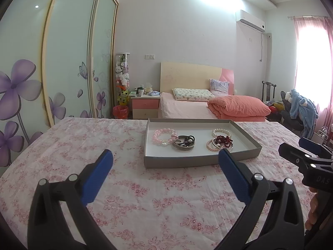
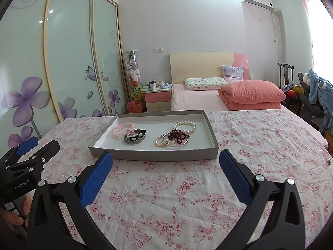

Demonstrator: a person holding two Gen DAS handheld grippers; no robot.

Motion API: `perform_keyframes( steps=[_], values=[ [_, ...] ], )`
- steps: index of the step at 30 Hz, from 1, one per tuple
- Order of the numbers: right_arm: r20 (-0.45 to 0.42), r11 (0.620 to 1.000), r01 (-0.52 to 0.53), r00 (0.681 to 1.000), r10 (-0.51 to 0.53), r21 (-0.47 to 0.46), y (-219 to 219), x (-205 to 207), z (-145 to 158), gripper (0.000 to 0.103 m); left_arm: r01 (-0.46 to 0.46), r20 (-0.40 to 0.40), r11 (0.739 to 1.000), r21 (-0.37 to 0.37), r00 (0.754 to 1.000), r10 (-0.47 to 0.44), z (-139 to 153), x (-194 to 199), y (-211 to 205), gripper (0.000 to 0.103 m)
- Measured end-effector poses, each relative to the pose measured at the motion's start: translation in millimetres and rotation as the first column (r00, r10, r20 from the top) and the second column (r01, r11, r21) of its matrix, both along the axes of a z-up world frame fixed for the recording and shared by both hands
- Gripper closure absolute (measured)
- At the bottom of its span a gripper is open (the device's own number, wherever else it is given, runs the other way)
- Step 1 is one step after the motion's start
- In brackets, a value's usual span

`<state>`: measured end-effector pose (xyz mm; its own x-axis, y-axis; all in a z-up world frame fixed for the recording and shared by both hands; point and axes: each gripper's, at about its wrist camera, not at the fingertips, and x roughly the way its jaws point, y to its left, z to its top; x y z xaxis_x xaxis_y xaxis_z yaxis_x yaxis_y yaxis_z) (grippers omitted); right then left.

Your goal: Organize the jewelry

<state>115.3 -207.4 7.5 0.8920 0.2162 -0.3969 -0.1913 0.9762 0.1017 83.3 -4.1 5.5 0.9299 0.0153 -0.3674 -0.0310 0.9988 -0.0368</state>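
Note:
A shallow grey cardboard tray (image 1: 199,160) (image 2: 154,154) lies on a floral cloth. On its left side lie a pink bead bracelet (image 1: 161,135) (image 2: 121,129) and a silver bangle with dark pieces (image 1: 184,143) (image 2: 135,138). To the right are a white pearl bracelet (image 1: 221,132) (image 2: 185,126), a dark red bead string (image 1: 223,140) (image 2: 177,135) and a small pink pearl bracelet (image 1: 211,145) (image 2: 160,141). My left gripper (image 1: 165,158) is open, empty, just short of the tray. My right gripper (image 2: 166,160) is open and empty too, near the tray's front wall.
The floral cloth (image 1: 145,198) covers a wide flat surface with free room around the tray. A tiny dark object (image 2: 328,161) lies near its right edge. Behind stand a bed (image 1: 187,106), a nightstand (image 1: 144,106), a red bin (image 1: 120,112) and wardrobe doors (image 1: 68,62).

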Motion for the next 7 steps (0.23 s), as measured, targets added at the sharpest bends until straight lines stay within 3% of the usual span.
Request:
perform_keyframes(
  steps=[7],
  values=[
    [0.001, 1.000, 0.001, 1.000, -0.001, 0.002, 1.2, -2.1, -1.7, 0.002, 0.004, -0.004, 1.000, -0.006, 1.000, -0.004, -0.8, 0.0, 1.1, 0.004]
  ],
)
